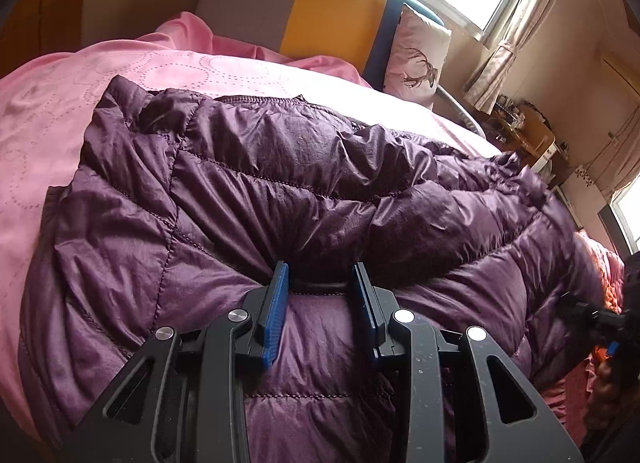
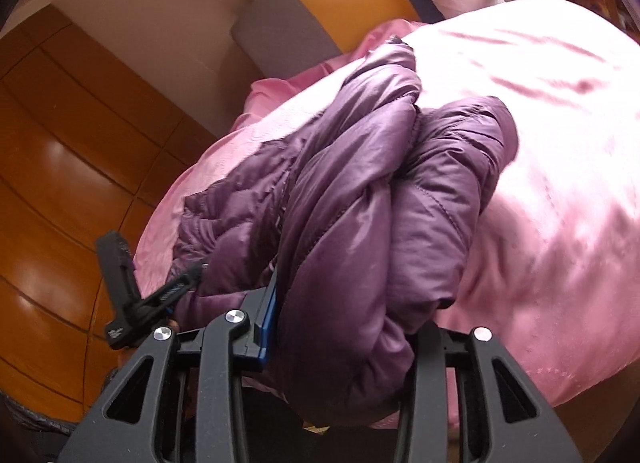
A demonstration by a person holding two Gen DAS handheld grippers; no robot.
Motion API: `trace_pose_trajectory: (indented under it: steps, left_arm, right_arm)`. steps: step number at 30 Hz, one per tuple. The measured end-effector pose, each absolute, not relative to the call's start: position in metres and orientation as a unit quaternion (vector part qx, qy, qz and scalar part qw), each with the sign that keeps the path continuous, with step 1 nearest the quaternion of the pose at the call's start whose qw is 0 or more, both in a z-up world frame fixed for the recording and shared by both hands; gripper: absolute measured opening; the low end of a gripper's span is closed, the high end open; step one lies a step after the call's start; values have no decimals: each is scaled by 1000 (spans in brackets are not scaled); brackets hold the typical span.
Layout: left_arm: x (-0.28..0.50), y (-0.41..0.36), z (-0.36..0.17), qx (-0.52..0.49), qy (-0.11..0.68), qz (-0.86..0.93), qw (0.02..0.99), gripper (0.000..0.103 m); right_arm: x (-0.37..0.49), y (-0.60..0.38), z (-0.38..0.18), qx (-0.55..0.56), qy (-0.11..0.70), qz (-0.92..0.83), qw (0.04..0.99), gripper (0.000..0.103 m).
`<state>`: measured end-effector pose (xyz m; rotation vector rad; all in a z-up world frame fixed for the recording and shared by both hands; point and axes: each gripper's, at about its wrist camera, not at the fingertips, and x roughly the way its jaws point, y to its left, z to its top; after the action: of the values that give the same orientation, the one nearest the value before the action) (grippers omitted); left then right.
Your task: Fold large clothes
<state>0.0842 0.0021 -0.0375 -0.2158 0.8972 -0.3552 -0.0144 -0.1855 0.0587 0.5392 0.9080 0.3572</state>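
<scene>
A large purple quilted down jacket (image 1: 280, 191) lies spread on a bed with a pink cover (image 1: 100, 79). My left gripper (image 1: 322, 277) rests on the jacket with its blue pads apart, a dark hem edge lying between them. My right gripper (image 2: 340, 303) is closed around a thick bunched fold of the same jacket (image 2: 360, 223) and holds it lifted off the bed; its right finger is hidden by the fabric. The left gripper (image 2: 176, 291) shows at the left of the right wrist view. The right gripper (image 1: 600, 319) shows at the right edge of the left wrist view.
A grey, yellow and blue headboard (image 1: 320, 7) and a deer-print pillow (image 1: 416, 55) stand at the far end of the bed. A window with curtains (image 1: 500, 3) and a cluttered side table (image 1: 524, 131) are at the right. A wooden wardrobe (image 2: 72, 167) is left of the bed.
</scene>
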Motion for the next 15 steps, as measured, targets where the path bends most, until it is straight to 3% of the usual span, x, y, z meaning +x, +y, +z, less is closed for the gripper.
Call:
trace_pose_trajectory:
  steps: [8,15]
  left_arm:
    - [89,10,-48,-130,438,-186,870,33]
    - [91,25,-59,-185,441,-214,852,33]
  right_arm:
    - [-2,-95,107,144,404,244,870,33]
    - [15,-12,99,69,425,287,856,32]
